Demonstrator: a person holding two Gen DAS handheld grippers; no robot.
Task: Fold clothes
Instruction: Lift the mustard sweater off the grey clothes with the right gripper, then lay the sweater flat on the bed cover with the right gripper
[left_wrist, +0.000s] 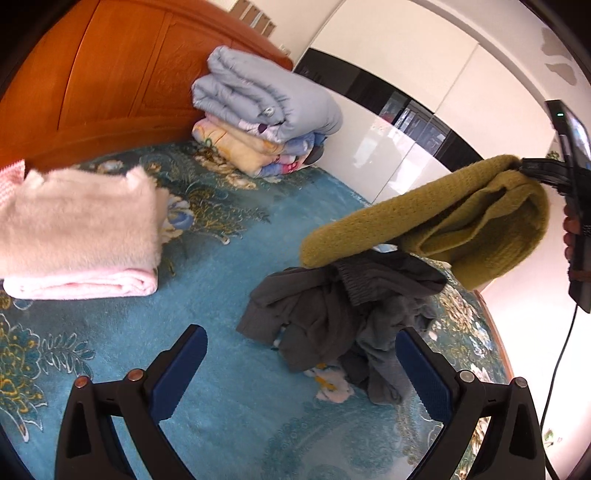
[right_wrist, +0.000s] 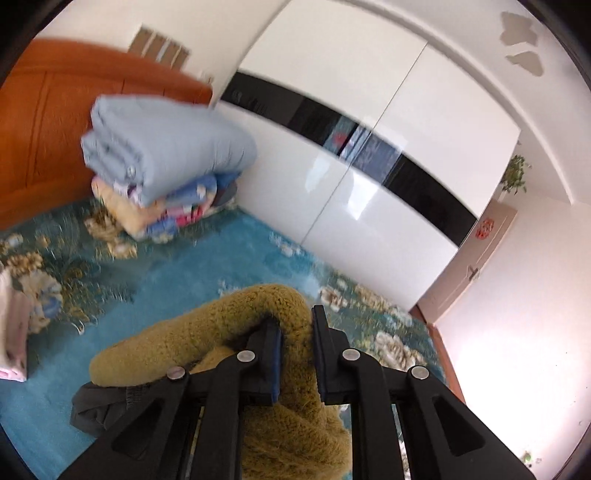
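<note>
An olive-green knit garment (left_wrist: 436, 221) hangs in the air above a heap of dark grey clothes (left_wrist: 332, 317). My right gripper (right_wrist: 297, 328) is shut on the olive-green knit garment (right_wrist: 207, 339), which bulges between its blue pads; the right gripper (left_wrist: 532, 168) also shows at the far right of the left wrist view. My left gripper (left_wrist: 301, 347) stands wide open low over the blue bedspread (left_wrist: 229, 288), just short of the grey heap, with nothing between its fingers. A folded pink fleece (left_wrist: 77, 236) lies at the left.
A stack of folded quilts (left_wrist: 258, 110) rests against the orange wooden headboard (left_wrist: 92, 74). A white wardrobe with a black band (right_wrist: 369, 155) runs along the bed's far side. A door (right_wrist: 469, 266) and bright floor lie to the right.
</note>
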